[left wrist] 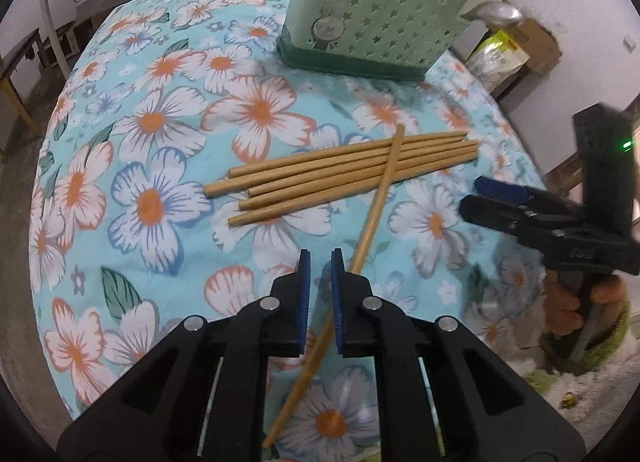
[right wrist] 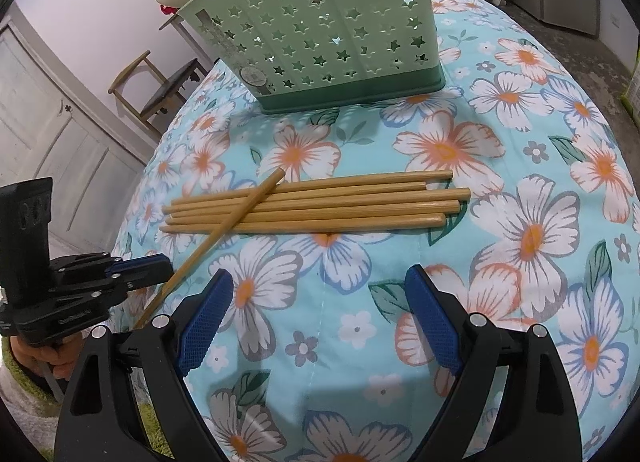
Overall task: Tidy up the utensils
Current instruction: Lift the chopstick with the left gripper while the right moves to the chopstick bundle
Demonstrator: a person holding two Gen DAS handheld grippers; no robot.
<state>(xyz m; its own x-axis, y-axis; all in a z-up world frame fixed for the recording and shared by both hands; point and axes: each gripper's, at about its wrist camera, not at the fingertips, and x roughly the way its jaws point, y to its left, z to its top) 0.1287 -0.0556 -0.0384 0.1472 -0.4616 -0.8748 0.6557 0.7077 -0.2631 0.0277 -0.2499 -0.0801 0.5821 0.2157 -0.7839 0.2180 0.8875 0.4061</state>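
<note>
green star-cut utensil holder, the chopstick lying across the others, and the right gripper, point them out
green utensil holder (right wrist: 320, 42), right wrist view, star-cut front wall
crossing chopstick (left wrist: 370, 222), left wrist view, mid-shaft below the bundle
right gripper (right wrist: 320, 316), right wrist view, midway between its open fingertips

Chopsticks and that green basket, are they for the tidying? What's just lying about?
For the job: loose chopstick, chopstick bundle, green holder.
Just lying about: wooden chair, cardboard box.
</note>
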